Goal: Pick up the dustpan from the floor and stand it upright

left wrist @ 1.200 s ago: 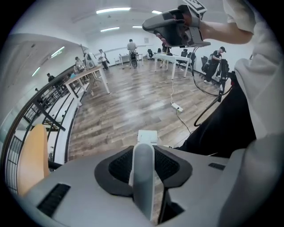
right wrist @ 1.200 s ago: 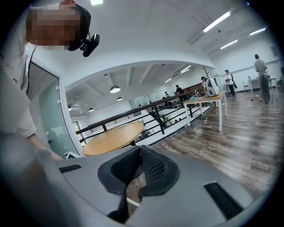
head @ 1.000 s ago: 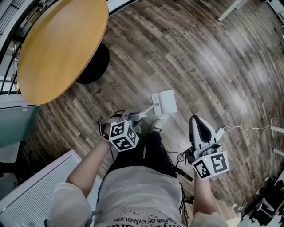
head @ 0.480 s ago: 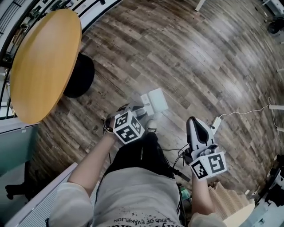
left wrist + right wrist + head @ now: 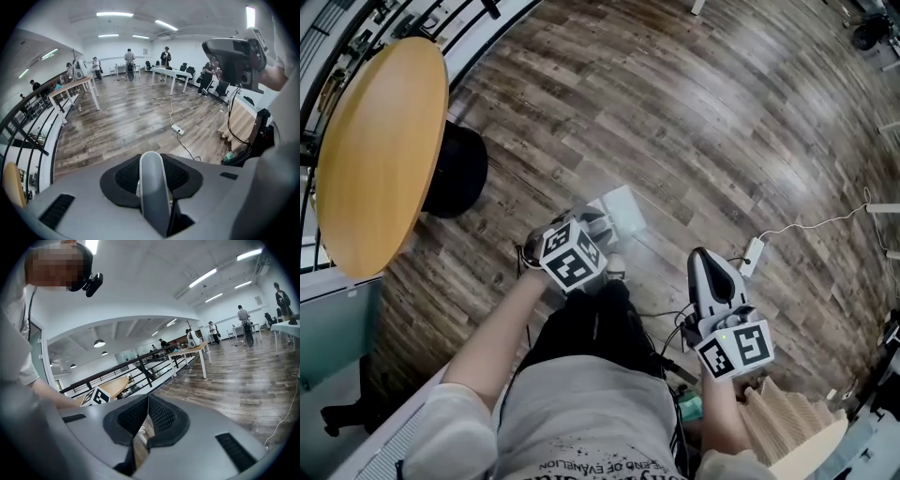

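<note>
Left hand-held gripper [image 5: 592,223] part-closed, clamped on grey handle [image 5: 152,187] of dustpan [image 5: 623,208]. The pan hangs right of round table [image 5: 375,150], presumably for setting down upright. Right hand-held gripper [image 5: 705,262], farther right, has its jaws together and is empty.

Looking down, I see the left gripper [image 5: 592,225] over the wooden floor [image 5: 703,122], its marker cube [image 5: 573,255] facing up and the white dustpan [image 5: 621,210] right at its tip, slightly blurred. The right gripper [image 5: 701,258] points away from me, near a white power strip [image 5: 751,255]. A round wooden table [image 5: 380,150] stands well off to the left.
</note>
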Tool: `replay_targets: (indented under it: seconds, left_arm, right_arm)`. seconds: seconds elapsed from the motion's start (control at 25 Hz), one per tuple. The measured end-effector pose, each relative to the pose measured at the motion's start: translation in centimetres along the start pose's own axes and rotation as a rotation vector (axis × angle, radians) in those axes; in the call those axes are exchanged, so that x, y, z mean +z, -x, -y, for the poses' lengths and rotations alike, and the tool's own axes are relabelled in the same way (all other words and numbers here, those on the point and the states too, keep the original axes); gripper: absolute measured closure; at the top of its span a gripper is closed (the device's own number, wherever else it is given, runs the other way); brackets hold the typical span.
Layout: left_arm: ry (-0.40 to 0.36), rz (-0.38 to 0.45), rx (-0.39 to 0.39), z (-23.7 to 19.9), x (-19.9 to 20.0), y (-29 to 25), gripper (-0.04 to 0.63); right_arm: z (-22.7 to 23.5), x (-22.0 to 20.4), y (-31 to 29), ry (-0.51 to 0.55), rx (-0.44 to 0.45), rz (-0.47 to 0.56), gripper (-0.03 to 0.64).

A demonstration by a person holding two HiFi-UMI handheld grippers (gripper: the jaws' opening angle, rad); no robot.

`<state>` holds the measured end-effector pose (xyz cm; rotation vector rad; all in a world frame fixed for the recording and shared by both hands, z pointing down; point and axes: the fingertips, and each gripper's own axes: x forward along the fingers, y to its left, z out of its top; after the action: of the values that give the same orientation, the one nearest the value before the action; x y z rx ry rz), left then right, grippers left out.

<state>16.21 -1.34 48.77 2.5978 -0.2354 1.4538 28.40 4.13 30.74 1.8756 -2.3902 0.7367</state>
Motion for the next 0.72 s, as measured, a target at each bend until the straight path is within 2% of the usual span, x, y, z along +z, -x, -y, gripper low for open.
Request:
replay_targets:
  seconds: [0.56, 0.72]
  left_arm:
    - [-0.003, 0.002, -0.012, -0.3, 1.2, -0.8, 0.455]
    - [-0.017, 0.008, -0.039, -0.2, 1.1, -0.5, 0.402]
  right_arm:
    - [1.7, 0.7, -0.3, 0.006, 0.028, -0.013, 0.591]
    - [1.4, 1.1, -0.8, 0.012, 0.042, -0.013, 0.591]
